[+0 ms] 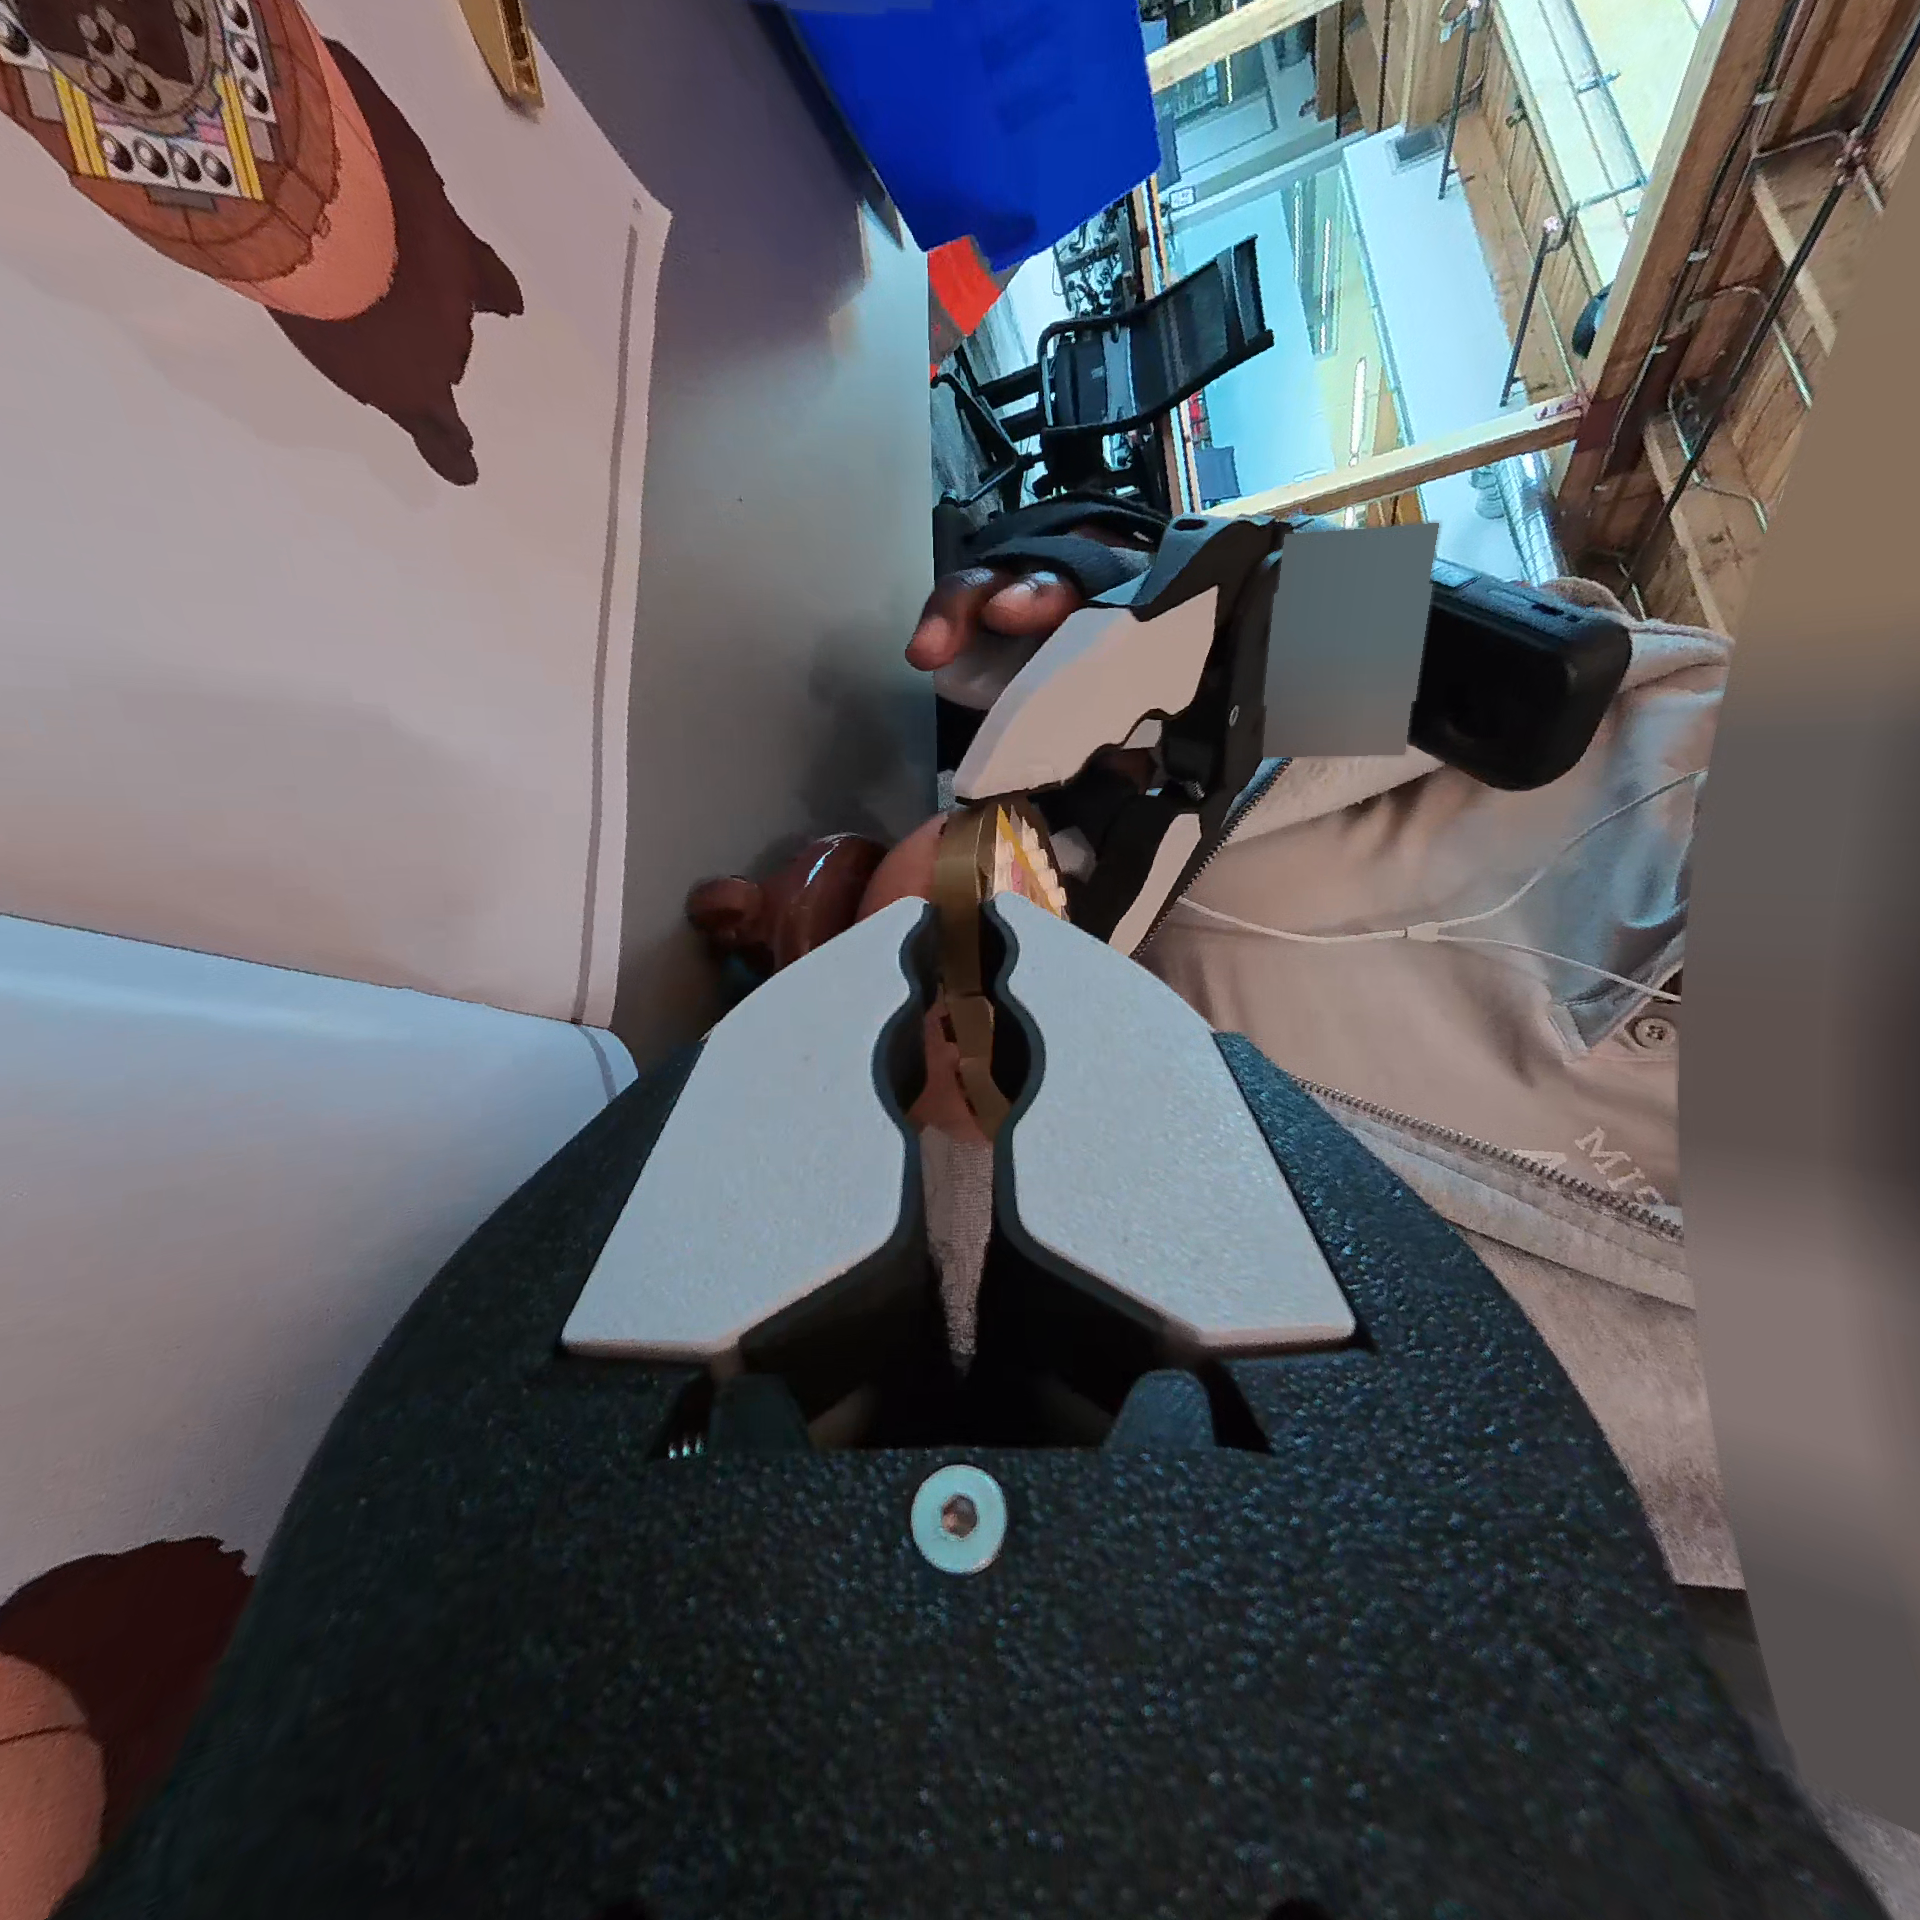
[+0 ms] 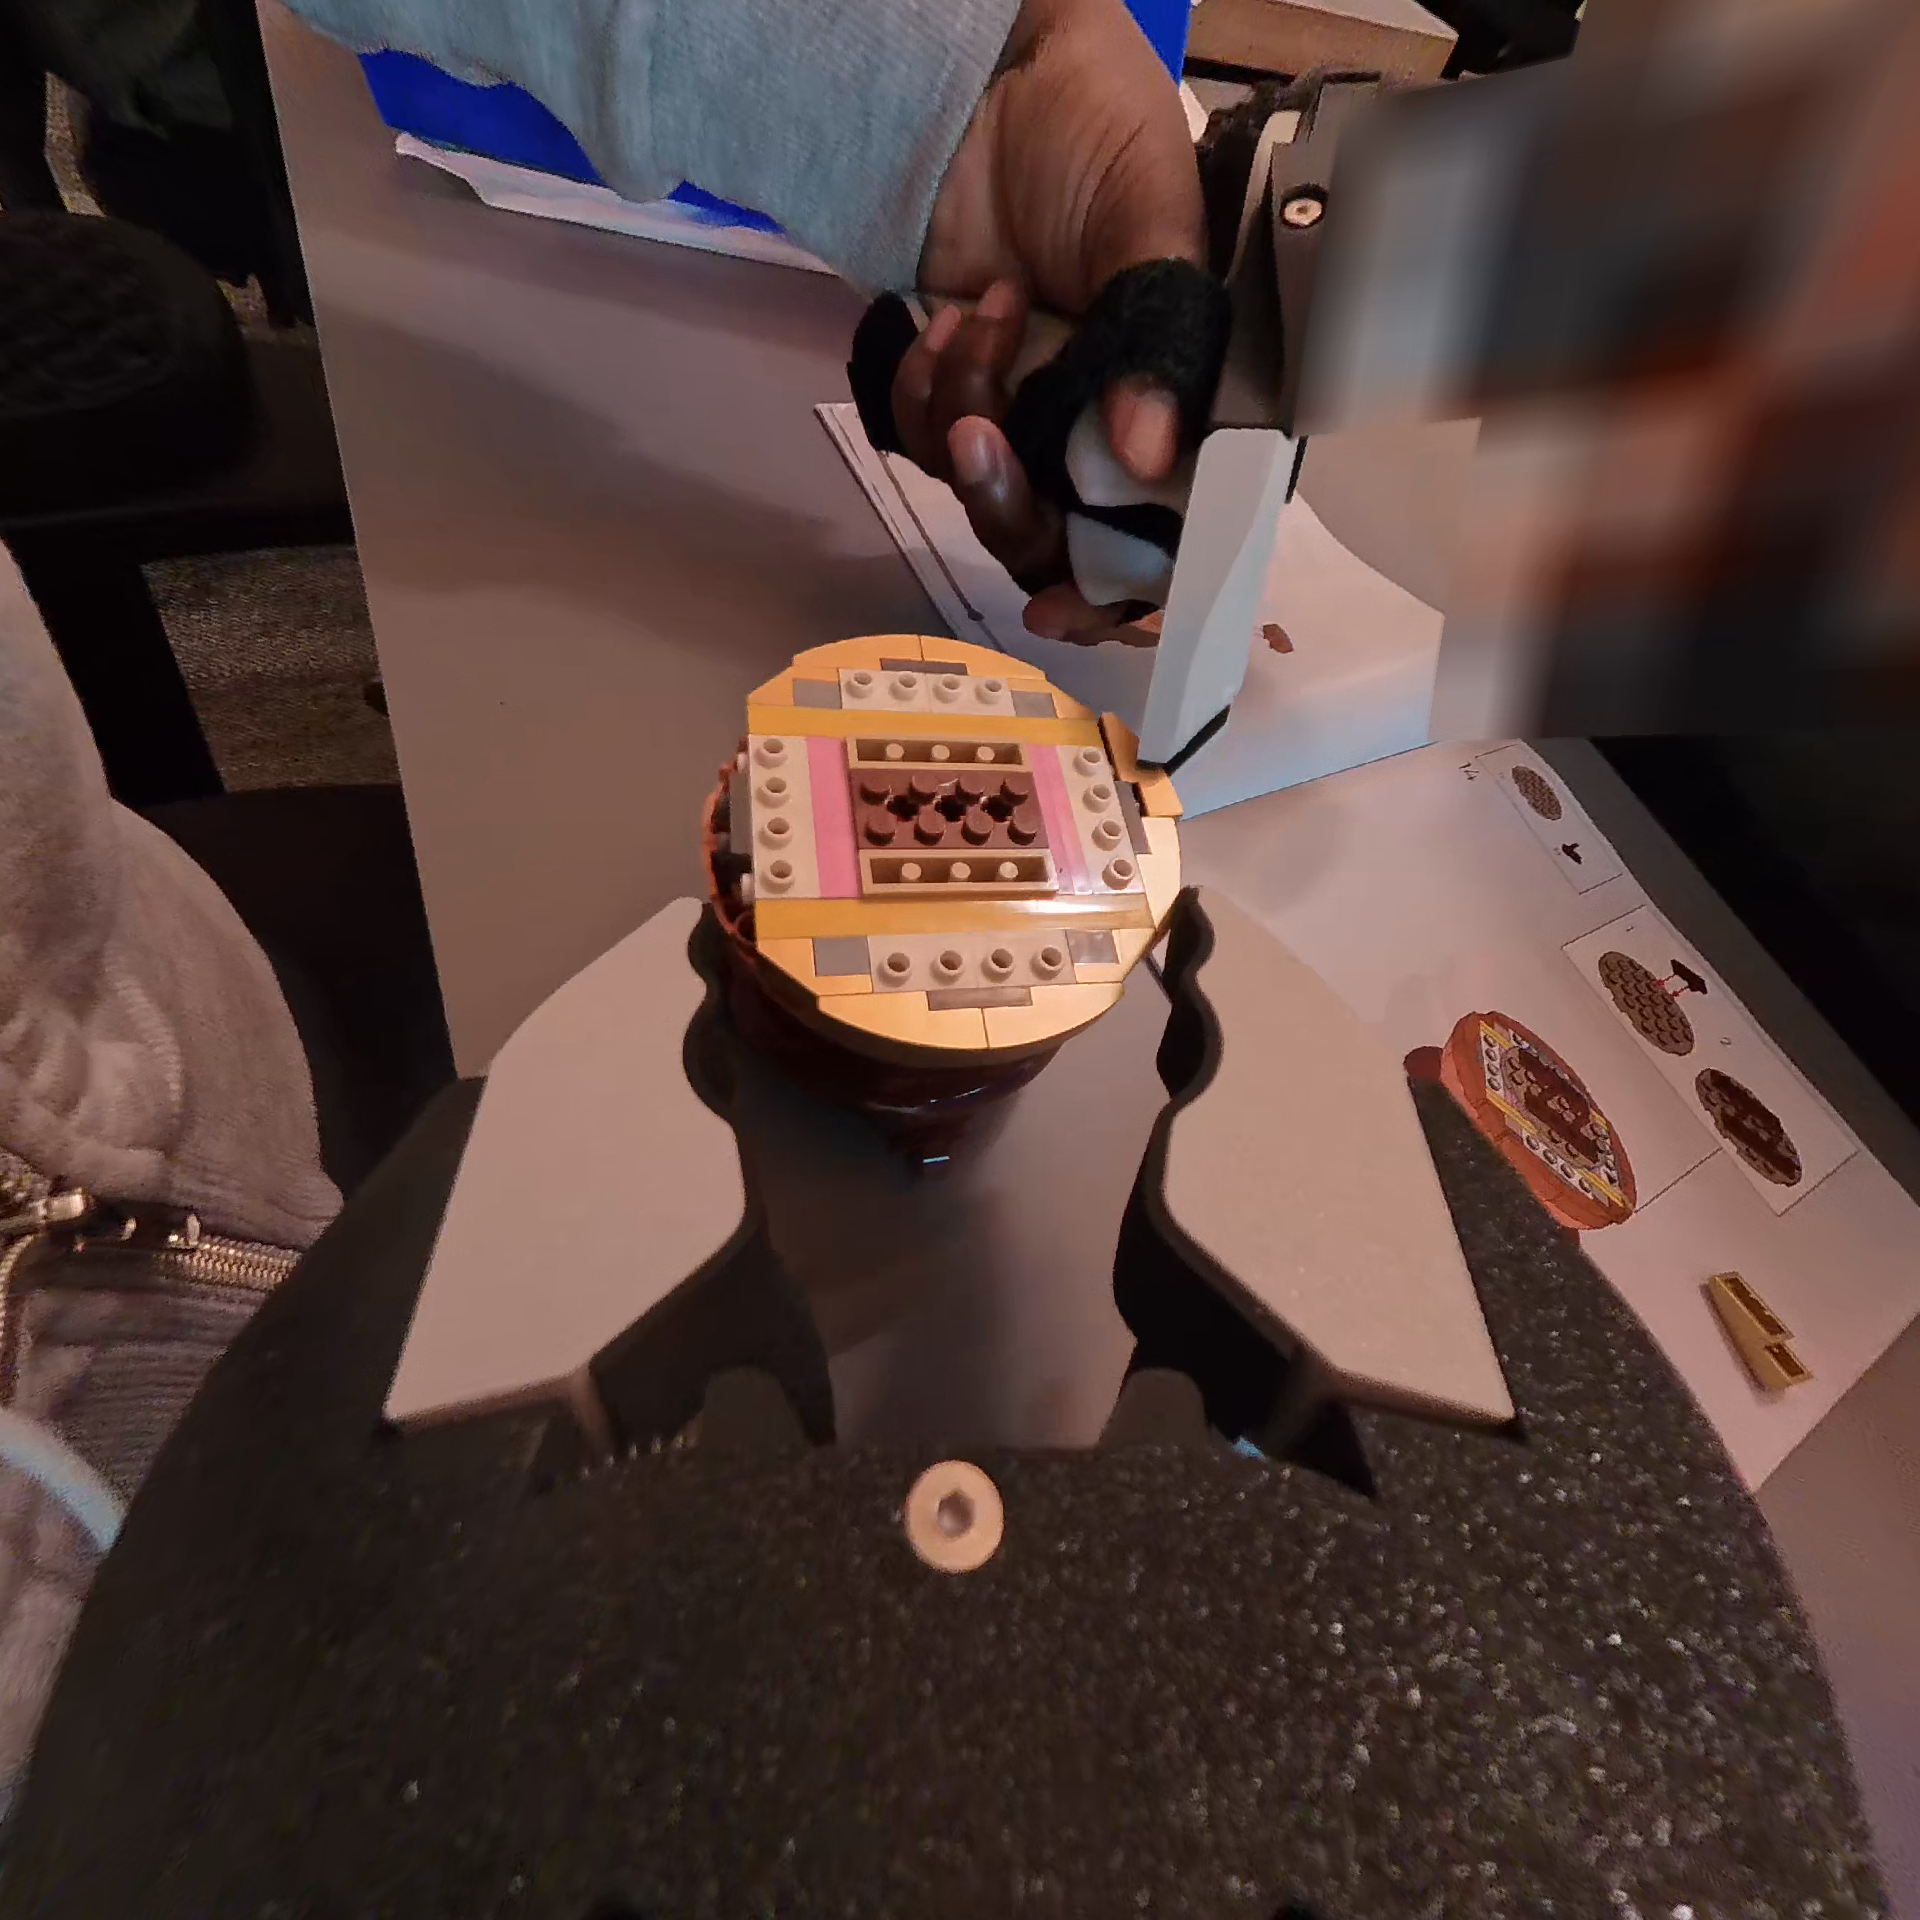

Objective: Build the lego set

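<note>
The left gripper [image 1: 961, 914] has its fingers drawn close on a tan piece [image 1: 961, 914] at the rim of the round model [image 2: 940, 842]; its own view sees that rim edge-on between the pads. The right wrist view shows the same gripper from the far side, its tips [image 2: 1169, 753] meeting the tan piece [image 2: 1127, 748] on the model's rim.

The right gripper [image 2: 935, 925] is spread wide, one finger either side of the model's dark lower body; whether the pads touch it cannot be told. In the left wrist view one of its fingers [image 1: 1081, 707] lies just above the model's rim.

Only the right wrist view shows the model's top: a tan disc with grey studded plates, pink strips and a brown studded centre. It also shows the instruction sheet [image 2: 1621, 1049] on the table [image 2: 582, 540] beside the model, and a loose tan brick [image 2: 1756, 1340] on the sheet near its edge. The left wrist view adds a blue bin [image 1: 987, 114] at the table's far edge.
</note>
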Tool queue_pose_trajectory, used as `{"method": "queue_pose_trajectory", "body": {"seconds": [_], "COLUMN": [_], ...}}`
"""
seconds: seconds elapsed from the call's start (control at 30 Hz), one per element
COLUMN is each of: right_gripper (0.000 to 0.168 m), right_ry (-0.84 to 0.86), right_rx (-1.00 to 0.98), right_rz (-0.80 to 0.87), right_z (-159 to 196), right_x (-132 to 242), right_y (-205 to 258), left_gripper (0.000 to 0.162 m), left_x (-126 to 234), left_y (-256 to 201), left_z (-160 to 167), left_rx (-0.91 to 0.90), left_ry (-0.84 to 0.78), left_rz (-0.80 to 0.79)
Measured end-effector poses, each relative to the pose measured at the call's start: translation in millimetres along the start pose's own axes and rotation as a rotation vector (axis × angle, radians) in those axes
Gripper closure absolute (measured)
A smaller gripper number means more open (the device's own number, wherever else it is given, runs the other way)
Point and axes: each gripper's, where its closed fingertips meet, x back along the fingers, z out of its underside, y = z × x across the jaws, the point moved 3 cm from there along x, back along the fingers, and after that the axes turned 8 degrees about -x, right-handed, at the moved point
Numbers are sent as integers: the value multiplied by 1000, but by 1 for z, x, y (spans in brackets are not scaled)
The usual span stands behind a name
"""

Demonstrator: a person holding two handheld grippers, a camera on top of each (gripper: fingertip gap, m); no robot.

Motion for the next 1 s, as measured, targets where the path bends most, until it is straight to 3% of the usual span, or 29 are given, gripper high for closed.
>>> {"method": "queue_pose_trajectory", "body": {"seconds": [0.43,1.0], "right_gripper": [88,86], "right_ry": [-23,-43], "right_rx": [64,62], "right_rz": [-30,-44], "right_z": [-2,-3], "right_x": [-2,-5], "right_y": [4,3], "left_gripper": [155,155], "left_x": [1,-1], "left_y": [0,-2], "left_z": [6,5], "left_rx": [38,-18], "left_ry": [76,102], "left_rz": [65,5]}}
